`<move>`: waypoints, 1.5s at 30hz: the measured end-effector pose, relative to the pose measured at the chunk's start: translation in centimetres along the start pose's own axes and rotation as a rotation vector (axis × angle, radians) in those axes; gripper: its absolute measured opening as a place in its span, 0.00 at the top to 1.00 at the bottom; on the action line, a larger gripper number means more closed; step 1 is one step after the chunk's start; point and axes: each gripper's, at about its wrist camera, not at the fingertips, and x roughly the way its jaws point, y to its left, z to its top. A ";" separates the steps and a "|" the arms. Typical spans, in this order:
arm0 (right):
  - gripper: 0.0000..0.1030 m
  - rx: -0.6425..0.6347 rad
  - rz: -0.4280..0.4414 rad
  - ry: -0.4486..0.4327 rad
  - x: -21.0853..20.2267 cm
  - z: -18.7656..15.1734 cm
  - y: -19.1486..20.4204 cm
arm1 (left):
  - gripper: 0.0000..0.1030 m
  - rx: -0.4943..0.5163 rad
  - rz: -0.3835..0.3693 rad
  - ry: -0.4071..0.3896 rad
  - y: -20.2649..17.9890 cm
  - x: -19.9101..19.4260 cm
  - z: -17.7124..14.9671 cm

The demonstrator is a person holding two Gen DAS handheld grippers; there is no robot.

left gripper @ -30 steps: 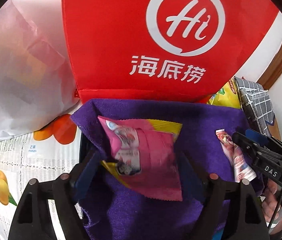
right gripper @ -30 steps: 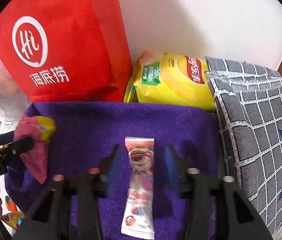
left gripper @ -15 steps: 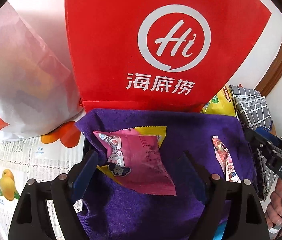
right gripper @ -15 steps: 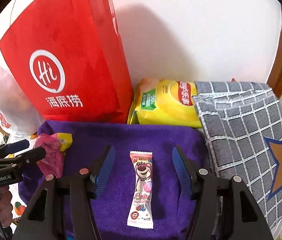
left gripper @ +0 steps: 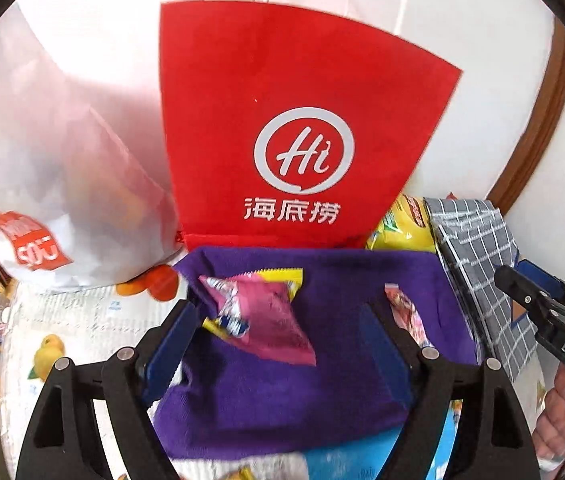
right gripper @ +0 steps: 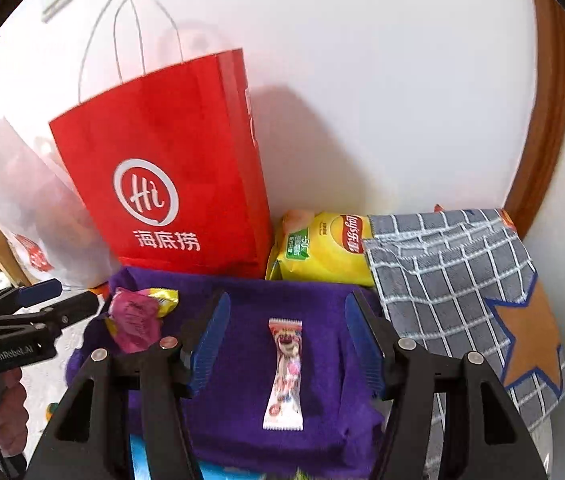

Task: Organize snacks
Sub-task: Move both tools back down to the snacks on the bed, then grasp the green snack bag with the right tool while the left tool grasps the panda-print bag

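Note:
A pink and yellow snack packet (left gripper: 260, 314) lies on the left of a purple cloth (left gripper: 282, 392). My left gripper (left gripper: 278, 356) is open above and behind it, empty. A slim pink and white candy bar packet (right gripper: 285, 368) lies on the purple cloth (right gripper: 242, 412) between the fingers of my open right gripper (right gripper: 286, 344), which is raised clear of it. The pink packet also shows in the right wrist view (right gripper: 136, 318), and the candy bar shows in the left wrist view (left gripper: 404, 312).
A red paper bag (right gripper: 174, 176) stands against the wall behind the cloth. A white plastic bag (left gripper: 54, 184) is to its left. A yellow chip bag (right gripper: 322, 248) and a grey checked cloth with an orange star (right gripper: 470, 292) lie to the right.
Both grippers have pulled back and up from the cloth. The pink packet and the candy bar lie released on the cloth and look smaller and farther away.

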 end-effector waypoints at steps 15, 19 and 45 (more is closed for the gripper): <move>0.42 0.054 -0.035 0.140 -2.8 -11.5 -3.4 | 0.19 -0.060 0.005 0.021 2.2 -6.8 -8.9; 0.45 0.062 0.000 0.156 -2.7 -13.3 -3.2 | 0.19 -0.068 0.014 0.036 2.7 -7.6 -11.8; 0.59 0.042 0.019 0.168 -3.0 -15.4 -3.0 | 0.19 -0.137 0.032 0.052 5.0 -9.7 -18.3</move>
